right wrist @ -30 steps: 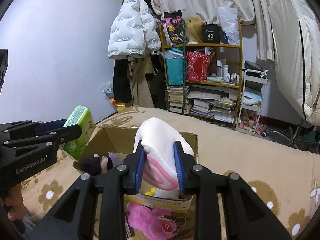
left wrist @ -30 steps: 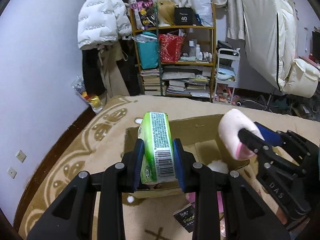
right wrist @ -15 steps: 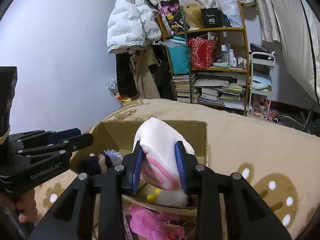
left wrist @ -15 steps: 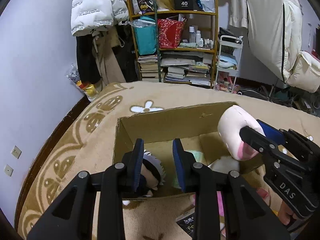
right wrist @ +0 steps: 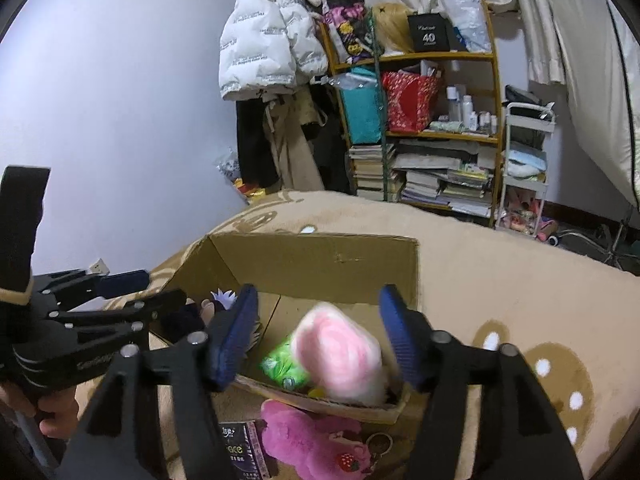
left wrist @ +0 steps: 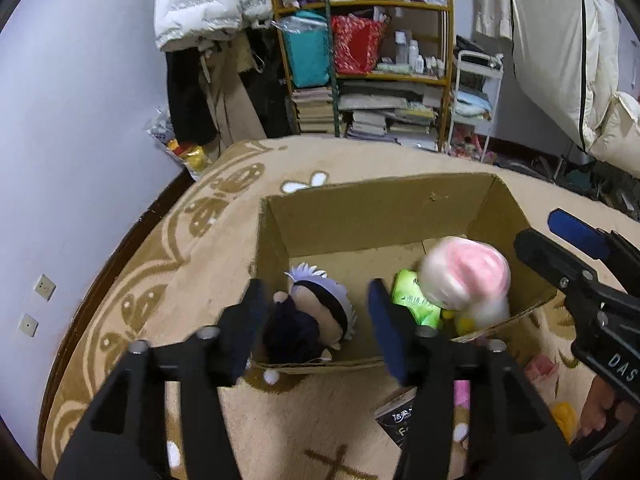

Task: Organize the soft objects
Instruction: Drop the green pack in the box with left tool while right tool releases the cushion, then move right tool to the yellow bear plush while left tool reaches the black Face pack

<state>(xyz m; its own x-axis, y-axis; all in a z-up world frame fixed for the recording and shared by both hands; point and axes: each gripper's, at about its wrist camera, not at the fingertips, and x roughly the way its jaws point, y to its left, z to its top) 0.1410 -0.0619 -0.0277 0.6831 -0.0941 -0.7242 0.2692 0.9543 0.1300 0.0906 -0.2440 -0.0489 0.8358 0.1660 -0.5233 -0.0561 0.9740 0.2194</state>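
Left hand-held gripper [left wrist: 316,316]: jaws spread wide, nothing between them — it hovers over the near wall of the box, right above the dark-haired doll.
Right hand-held gripper [right wrist: 316,334]: also gaping wide and empty, parked over the box's near right corner, so I'd guess both are done with this drop.
On the blanket, outside the box: a magenta plush [right wrist: 316,440] and a dark packet [right wrist: 244,454] lie just in front of the near wall — probably next in line, since they're the closest things not yet packed.
Cardboard box [left wrist: 380,208]: open top, flaps out of the way, sitting on the tan flower-pattern blanket [left wrist: 224,432], which makes it an easy drop target.
Dark-haired doll [left wrist: 308,320]: inside, at the near left.
Green tissue pack [left wrist: 416,300]: inside, lying flat, partly under the pink plush.
Pink-and-white plush [left wrist: 464,276]: inside at the right, blurry, on top of the pack.
Farther back: a cluttered shelf [right wrist: 420,120] against the wall, not part of the job.
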